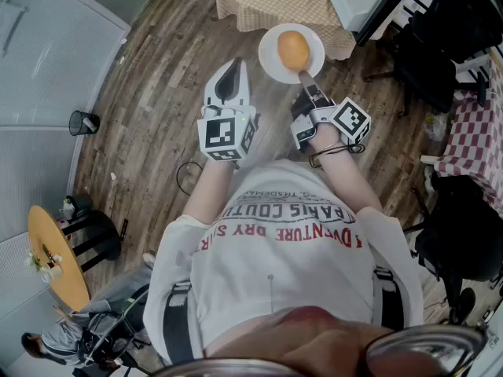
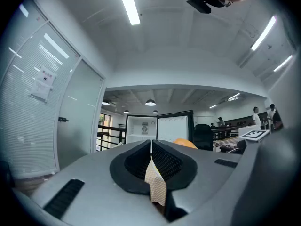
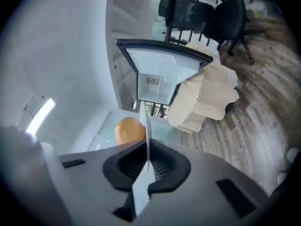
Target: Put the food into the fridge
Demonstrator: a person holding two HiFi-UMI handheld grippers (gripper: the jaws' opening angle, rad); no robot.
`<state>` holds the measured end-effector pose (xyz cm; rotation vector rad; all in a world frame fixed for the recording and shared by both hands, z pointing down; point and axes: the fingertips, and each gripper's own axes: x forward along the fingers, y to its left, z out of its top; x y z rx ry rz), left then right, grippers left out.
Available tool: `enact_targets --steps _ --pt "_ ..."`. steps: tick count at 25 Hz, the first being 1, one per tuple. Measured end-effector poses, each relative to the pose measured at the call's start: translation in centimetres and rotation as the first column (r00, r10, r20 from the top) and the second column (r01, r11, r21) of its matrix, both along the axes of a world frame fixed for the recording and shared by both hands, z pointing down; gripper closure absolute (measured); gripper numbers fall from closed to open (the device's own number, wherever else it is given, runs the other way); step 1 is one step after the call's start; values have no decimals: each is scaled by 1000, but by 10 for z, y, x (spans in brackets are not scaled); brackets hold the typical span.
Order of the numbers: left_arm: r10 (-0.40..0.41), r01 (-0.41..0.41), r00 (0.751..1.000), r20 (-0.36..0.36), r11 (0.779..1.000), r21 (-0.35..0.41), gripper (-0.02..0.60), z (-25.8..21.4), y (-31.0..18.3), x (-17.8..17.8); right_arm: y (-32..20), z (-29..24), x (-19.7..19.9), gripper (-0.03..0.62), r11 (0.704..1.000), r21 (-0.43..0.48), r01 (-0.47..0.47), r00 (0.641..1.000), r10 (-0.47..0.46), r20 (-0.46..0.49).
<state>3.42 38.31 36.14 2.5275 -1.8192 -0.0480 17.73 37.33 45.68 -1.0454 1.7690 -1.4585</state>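
Note:
A white plate carries a round orange piece of food above the wooden floor. My right gripper is shut on the plate's near rim. In the right gripper view the plate stands edge-on between the jaws, with the orange food to its left. My left gripper hovers just left of the plate, shut with nothing in it. The small fridge stands ahead with its door open, and it shows again as the fridge in the right gripper view.
A table under a checkered cloth lies just beyond the plate, beside the fridge. Black office chairs stand at the right. A bin sits by the grey wall on the left, and a round yellow table behind me.

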Motion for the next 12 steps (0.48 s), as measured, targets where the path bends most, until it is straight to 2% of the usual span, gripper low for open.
enact_targets --steps 12 --pt "-11 11 1000 -2 999 -31 554 11 -9 28 -9 6 21 560 999 -9 32 999 -32 4"
